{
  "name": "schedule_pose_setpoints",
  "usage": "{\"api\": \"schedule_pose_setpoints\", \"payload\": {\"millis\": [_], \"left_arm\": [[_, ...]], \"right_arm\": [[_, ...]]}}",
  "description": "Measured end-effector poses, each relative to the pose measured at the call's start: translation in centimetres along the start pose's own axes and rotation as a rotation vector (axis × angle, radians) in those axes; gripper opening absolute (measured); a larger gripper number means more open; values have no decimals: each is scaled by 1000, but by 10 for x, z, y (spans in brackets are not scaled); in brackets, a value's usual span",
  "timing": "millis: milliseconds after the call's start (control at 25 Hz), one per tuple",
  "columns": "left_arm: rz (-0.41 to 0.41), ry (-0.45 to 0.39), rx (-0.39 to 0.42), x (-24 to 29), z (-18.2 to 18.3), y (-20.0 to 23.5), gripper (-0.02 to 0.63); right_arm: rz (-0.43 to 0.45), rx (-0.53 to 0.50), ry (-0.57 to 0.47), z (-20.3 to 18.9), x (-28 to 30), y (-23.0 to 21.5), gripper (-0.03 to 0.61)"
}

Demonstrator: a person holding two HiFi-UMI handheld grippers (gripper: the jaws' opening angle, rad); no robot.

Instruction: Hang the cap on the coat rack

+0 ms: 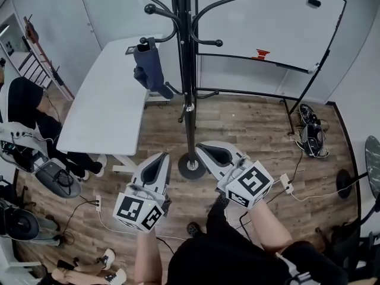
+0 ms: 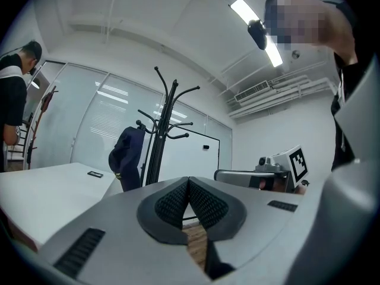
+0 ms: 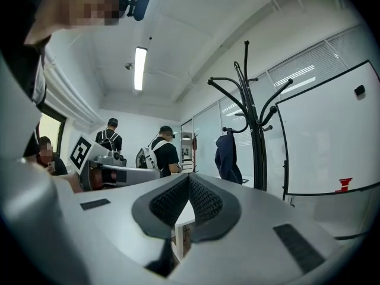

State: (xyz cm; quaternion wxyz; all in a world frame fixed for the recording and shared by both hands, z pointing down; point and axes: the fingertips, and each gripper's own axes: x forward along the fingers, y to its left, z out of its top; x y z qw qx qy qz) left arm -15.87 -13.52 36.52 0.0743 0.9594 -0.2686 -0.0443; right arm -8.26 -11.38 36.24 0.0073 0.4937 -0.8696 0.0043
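A: Where's the cap (image 1: 148,65)?
B: Hung on a left-side hook of the coat rack (image 1: 189,88).
A: And the grippers?
B: Left gripper (image 2: 189,184) and right gripper (image 3: 189,181) are both closed, empty. I'd stay clear of the pole; a knock might shake it loose.

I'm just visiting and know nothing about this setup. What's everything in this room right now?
coat rack: one, black, standing in the middle of the room
cap: one, navy, hanging on a rack hook on the table's side
table: one, white, left of the rack
whiteboard: one, white with black frame, right of the rack
red item: one, red, on the whiteboard's tray
seated person: one, dark clothes, beside the table at far left
left gripper: one, grey, jaws shut on nothing, low before the rack
right gripper: one, grey, jaws shut on nothing, beside the left one
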Motion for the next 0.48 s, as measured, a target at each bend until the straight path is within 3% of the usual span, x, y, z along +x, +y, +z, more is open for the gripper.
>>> {"api": "schedule_pose_setpoints", "payload": {"millis": [480], "left_arm": [[-2, -7, -11, -5, 2, -8, 15]], "right_arm": [[43, -40, 44, -4, 1, 13, 31]]}}
